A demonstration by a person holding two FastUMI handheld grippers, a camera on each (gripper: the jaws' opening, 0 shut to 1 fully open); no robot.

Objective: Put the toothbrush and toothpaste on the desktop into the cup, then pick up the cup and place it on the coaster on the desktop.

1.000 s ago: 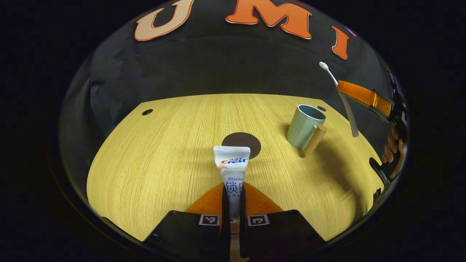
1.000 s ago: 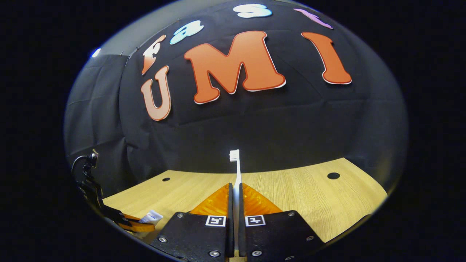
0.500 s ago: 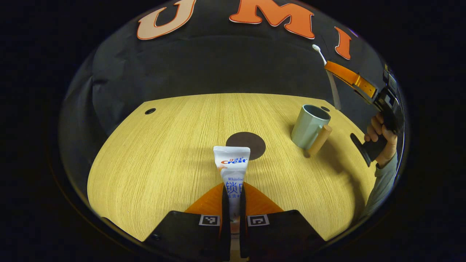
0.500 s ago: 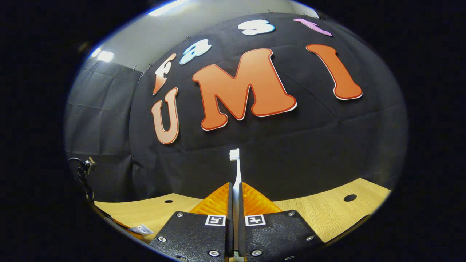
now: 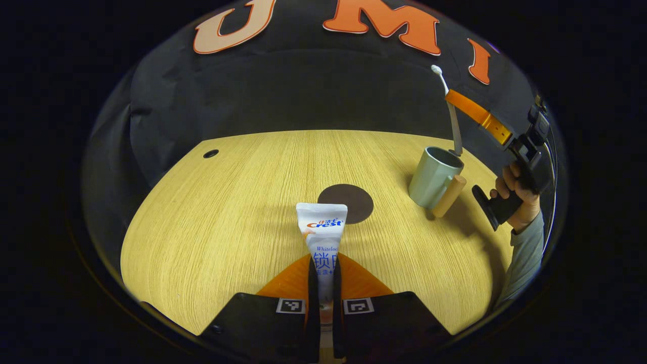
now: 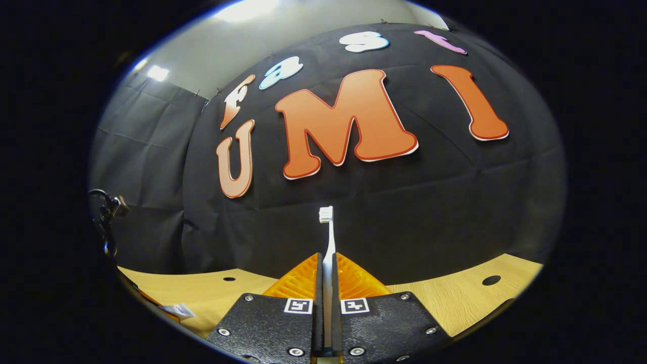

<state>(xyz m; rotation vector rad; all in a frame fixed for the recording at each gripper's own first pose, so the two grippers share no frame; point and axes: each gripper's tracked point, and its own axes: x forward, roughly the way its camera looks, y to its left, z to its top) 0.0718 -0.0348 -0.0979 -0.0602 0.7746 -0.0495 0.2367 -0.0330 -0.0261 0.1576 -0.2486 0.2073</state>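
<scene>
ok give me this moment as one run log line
left gripper: shut on toothpaste | right gripper: shut on toothbrush, bristles up, above cup | coaster: bare

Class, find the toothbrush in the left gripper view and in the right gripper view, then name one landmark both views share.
Left gripper view: toothbrush at upper right, held above the cup.
Right gripper view: toothbrush at bottom centre, standing up between the fingers.
Shared landmark: the toothpaste.

Left view overlooks desktop; right tilts up, perhaps sharing it.
</scene>
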